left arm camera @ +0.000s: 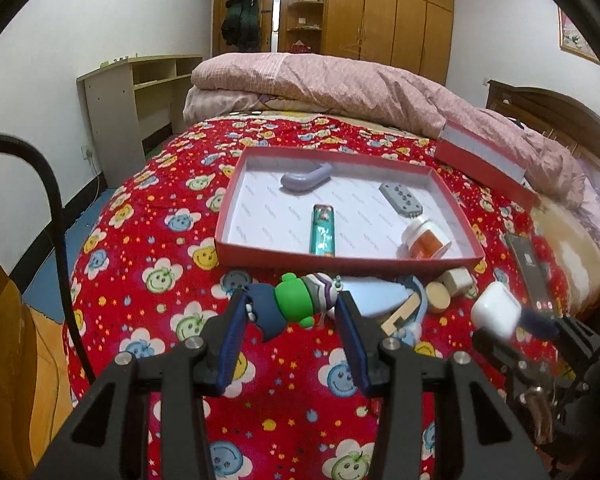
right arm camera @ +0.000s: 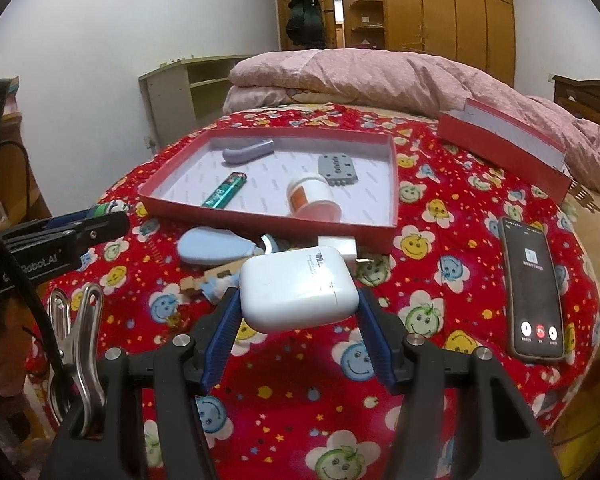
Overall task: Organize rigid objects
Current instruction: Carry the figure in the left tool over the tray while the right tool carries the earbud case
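My left gripper (left arm camera: pixel 294 308) is clamped across a small green, navy and striped toy figure (left arm camera: pixel 290 306), lifted off the red smiley-flower bedspread (left arm camera: pixel 148 240) just before the shallow red cardboard tray (left arm camera: pixel 260 254). My right gripper (right arm camera: pixel 298 304) grips a rounded white plastic case (right arm camera: pixel 296 288), also held clear of the bedspread. Inside the tray lie a lilac curved piece (left arm camera: pixel 306 178), a teal lighter (left arm camera: pixel 323 230), a grey studded block (left arm camera: pixel 402 198) and a white jar (left arm camera: pixel 426 240).
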Available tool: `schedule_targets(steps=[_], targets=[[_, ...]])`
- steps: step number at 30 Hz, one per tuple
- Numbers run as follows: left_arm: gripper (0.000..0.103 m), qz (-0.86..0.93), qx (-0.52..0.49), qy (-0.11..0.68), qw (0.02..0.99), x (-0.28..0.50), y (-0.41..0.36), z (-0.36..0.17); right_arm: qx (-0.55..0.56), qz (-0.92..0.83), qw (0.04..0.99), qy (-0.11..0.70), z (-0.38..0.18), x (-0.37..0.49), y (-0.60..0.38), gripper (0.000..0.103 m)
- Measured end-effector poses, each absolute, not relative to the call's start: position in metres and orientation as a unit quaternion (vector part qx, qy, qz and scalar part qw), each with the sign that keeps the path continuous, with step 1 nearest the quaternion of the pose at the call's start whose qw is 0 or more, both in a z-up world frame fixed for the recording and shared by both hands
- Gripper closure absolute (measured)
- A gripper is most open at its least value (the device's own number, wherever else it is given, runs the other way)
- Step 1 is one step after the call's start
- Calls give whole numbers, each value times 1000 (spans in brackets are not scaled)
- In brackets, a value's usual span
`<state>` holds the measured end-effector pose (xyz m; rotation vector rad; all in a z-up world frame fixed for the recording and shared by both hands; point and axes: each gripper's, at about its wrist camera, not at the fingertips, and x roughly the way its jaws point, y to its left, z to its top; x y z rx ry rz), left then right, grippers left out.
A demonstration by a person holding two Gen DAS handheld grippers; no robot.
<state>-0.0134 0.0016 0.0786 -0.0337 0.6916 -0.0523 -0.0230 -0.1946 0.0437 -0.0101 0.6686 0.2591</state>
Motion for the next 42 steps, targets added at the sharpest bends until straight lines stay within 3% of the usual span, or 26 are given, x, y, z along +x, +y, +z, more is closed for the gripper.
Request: schedule_targets(steps=[19, 34, 42], targets=[[56, -35, 6, 317, 948, 39, -4, 114, -12, 140, 939, 313, 75, 6, -193, 44], [56, -26, 2, 345, 938, 99, -1, 99, -24, 123, 939, 319, 91, 68, -189, 44], [56, -9, -6, 387, 922, 132, 4, 63, -4, 118, 931, 346, 80, 105, -188, 44]])
